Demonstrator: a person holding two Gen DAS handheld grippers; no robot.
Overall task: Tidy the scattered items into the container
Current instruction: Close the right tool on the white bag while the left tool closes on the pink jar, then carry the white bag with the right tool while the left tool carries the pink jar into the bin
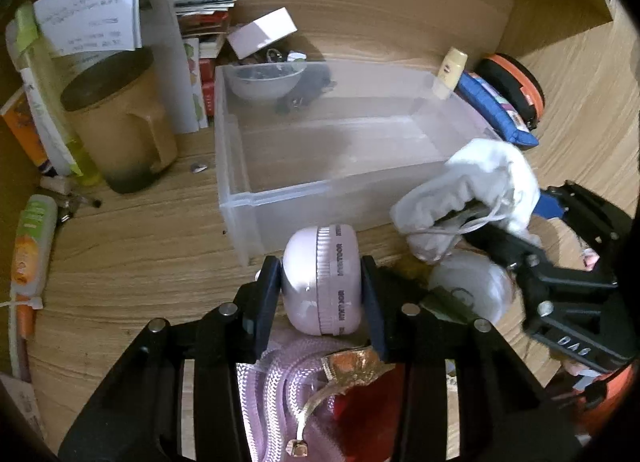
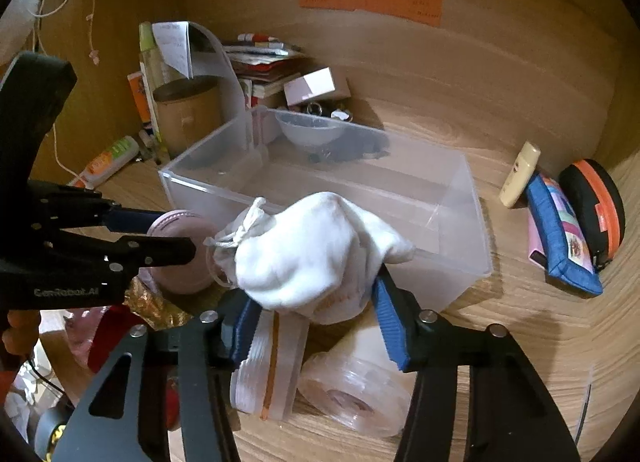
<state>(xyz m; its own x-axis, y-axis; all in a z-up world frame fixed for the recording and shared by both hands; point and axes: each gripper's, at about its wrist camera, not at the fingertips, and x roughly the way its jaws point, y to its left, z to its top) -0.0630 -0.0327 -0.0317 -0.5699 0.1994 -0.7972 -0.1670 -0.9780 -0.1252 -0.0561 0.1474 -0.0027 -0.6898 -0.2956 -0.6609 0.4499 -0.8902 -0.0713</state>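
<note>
A clear plastic box [image 1: 240, 190] stands empty on the wooden desk. Just in front of it my left gripper [image 1: 320, 266] is shut on a pink round case [image 1: 304, 286], both pads pressing its flat sides. To the right, at the box's near corner, my right gripper [image 2: 316, 298] is shut on a white drawstring pouch [image 2: 304, 250]; its blue pads pinch the lower part. The pouch [image 1: 480, 170] hangs over the box's front rim [image 2: 472, 222]. The right wrist view shows the left gripper [image 2: 176, 234] with the pink case [image 2: 180, 262] at its left.
Clear tape rolls [image 2: 352, 394] and a zip-bag stack [image 2: 272, 366] lie under the pouch. A blue pouch [image 2: 560, 230], black-orange case [image 2: 596, 206] and cream bottle [image 2: 520, 174] sit right of the box. A tan mug [image 1: 120, 122], tube [image 1: 32, 246] and papers crowd the left. A pink cord [image 1: 280, 394] lies near.
</note>
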